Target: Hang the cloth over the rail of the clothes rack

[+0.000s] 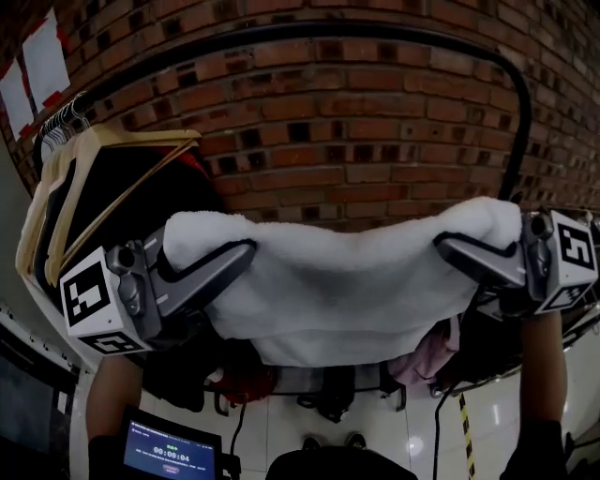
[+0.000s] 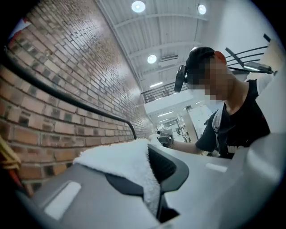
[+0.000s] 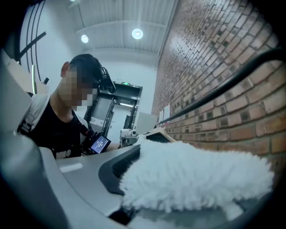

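Wall: red brick, two white sheets at its upper left
Floor: glossy pale tiles
Light: round ceiling lamps

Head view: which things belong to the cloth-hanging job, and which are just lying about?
Job: white cloth, clamped at its ends by the left hand-held gripper and the right hand-held gripper; black rail above it.
Lying about: wooden hangers; dark garment; pink garment; small screen; brick wall.
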The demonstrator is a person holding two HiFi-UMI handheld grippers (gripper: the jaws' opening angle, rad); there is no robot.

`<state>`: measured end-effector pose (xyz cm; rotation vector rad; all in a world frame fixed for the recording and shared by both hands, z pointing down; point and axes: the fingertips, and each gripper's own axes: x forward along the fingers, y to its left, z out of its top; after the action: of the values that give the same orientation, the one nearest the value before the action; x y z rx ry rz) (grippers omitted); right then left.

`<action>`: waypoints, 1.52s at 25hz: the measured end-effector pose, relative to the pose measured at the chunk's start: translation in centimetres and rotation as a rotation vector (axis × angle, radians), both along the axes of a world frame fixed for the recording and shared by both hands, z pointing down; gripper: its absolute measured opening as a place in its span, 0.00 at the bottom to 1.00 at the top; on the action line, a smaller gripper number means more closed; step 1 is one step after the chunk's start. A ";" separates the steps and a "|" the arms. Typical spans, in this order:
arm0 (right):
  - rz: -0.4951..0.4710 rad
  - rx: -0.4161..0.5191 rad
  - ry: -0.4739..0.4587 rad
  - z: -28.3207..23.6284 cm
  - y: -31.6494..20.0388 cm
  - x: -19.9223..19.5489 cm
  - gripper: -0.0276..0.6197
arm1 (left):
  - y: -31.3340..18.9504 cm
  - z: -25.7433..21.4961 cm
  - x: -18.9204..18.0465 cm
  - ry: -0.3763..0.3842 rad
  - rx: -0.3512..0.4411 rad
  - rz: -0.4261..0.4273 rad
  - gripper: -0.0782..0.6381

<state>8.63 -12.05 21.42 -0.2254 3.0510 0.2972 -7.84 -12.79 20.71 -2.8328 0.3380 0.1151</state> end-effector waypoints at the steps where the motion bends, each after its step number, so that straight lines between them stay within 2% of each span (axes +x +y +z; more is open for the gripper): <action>1: -0.004 0.025 0.009 -1.5 0.0 -0.1 0.06 | 0.0 -1.4 0.1 -0.001 0.019 0.006 0.16; 7: -0.006 0.097 0.025 -8.1 -2.0 -0.1 0.06 | -2.4 -8.9 -0.5 0.042 0.098 -0.002 0.16; 12: 0.026 0.170 0.012 -12.5 -3.9 -0.3 0.06 | -4.3 -12.3 -1.1 0.066 0.124 -0.015 0.16; 16: 0.048 0.216 0.006 -15.2 -5.2 -0.1 0.06 | -5.1 -15.0 -1.2 0.069 0.174 -0.010 0.16; 21: 0.070 0.228 -0.009 -18.7 -7.2 0.3 0.06 | -6.3 -18.8 -1.0 0.077 0.197 -0.015 0.16; 27: 0.106 0.212 -0.026 -25.3 -10.6 0.3 0.06 | -9.9 -26.0 -1.2 0.123 0.155 -0.058 0.16; 34: 0.204 0.263 0.077 -31.8 -15.6 -0.8 0.06 | -16.5 -32.1 -1.0 0.098 0.121 -0.169 0.16; 38: 0.290 0.244 0.127 -33.8 -20.2 -1.1 0.06 | -21.2 -33.9 -0.8 0.108 0.065 -0.233 0.16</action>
<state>7.53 -32.23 -12.35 -0.6566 3.0586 0.7216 -8.65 -33.96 -13.15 -2.7053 0.6720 0.2261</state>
